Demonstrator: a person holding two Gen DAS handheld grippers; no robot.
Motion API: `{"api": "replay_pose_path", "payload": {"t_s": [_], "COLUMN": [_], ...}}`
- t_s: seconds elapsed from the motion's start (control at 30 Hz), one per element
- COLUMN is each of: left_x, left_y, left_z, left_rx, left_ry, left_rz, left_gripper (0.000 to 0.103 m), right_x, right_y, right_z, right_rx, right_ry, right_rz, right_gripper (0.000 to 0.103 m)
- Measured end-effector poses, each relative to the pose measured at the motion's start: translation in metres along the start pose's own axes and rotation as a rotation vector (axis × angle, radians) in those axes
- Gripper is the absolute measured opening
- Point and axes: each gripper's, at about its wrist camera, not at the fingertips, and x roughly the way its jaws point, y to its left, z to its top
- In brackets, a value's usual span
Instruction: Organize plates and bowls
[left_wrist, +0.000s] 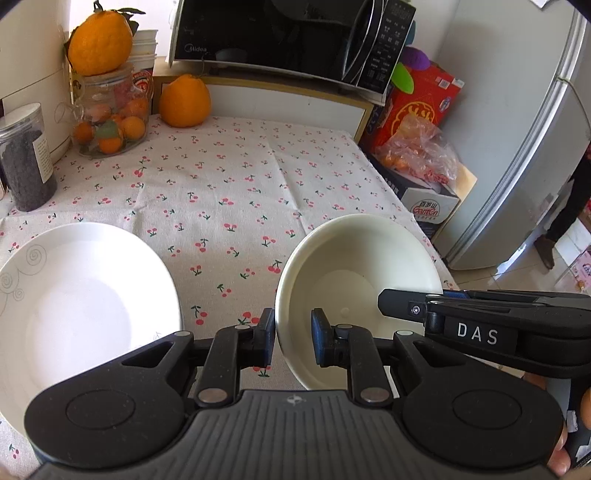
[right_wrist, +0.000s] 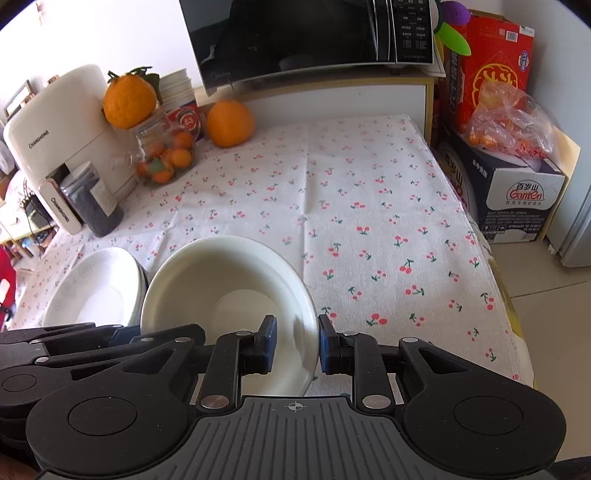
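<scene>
Left wrist view: the left gripper (left_wrist: 293, 338) has its 2 blue pads narrowed onto the near-left rim of a cream bowl (left_wrist: 354, 266), 1 pad outside the wall and 1 inside. The bowl is empty and tipped, its far rim higher, near the right edge of the table (left_wrist: 229, 177) with its cherry-print cloth. The right gripper (left_wrist: 391, 301) reaches in from the right across the bowl's right rim; its grip cannot be told here. At the near-left edge sits a white plate (left_wrist: 81, 295) with grey swirls, empty. In the far-left corner a glass jar (left_wrist: 110, 118) holds small oranges and carries 1 large orange (left_wrist: 99, 40) on its lid; a clear canister (left_wrist: 26, 158) beside it is full of dark grains. Another orange (left_wrist: 184, 101) stands at the back edge under a microwave (left_wrist: 291, 37).

Right wrist view: the right gripper (right_wrist: 297, 345) clamps the bowl's (right_wrist: 225, 280) near-right rim between narrow pads. The left gripper's body (right_wrist: 74, 343) lies at the lower left. Left of the bowl, a stack of white plates (right_wrist: 92, 299) rests on the table (right_wrist: 369, 206), empty on top. Off the right edge, a carton (right_wrist: 517, 192) carries a plastic bag (right_wrist: 506, 122) of orange fruit.
</scene>
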Motion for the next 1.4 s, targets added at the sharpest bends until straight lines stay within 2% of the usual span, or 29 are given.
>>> {"api": "replay_pose_path", "payload": {"t_s": [0.2,0.47,0.97,1.4], "left_x": [-0.017,-0.032,-0.061,-0.066], "left_y": [0.006,0.026,0.079,0.122], "left_z": [0.009,0.012,0.008,0.000], "left_rx": [-0.009,-0.076,-0.200,-0.301], "left_ry": [-0.075,-0.101,-0.142,-0.103], "left_rz": [0.026,0.046,0.130,0.187], "left_gripper": [0.018,0.018,0.018,0.017], "right_x": [-0.011,-0.012,0.011,0.041], "right_y": [0.018,0.048,0.123,0.162], "right_z": [0.005,0.012,0.010,0.008], "right_rx": [-0.009,-0.007,-0.060,-0.075], "right_ry": [-0.079,-0.113,-0.074,0.017], "right_rz": [0.019,0.032,0.057,0.106], "right_gripper": [0.023,0.023,0.023,0.023]}}
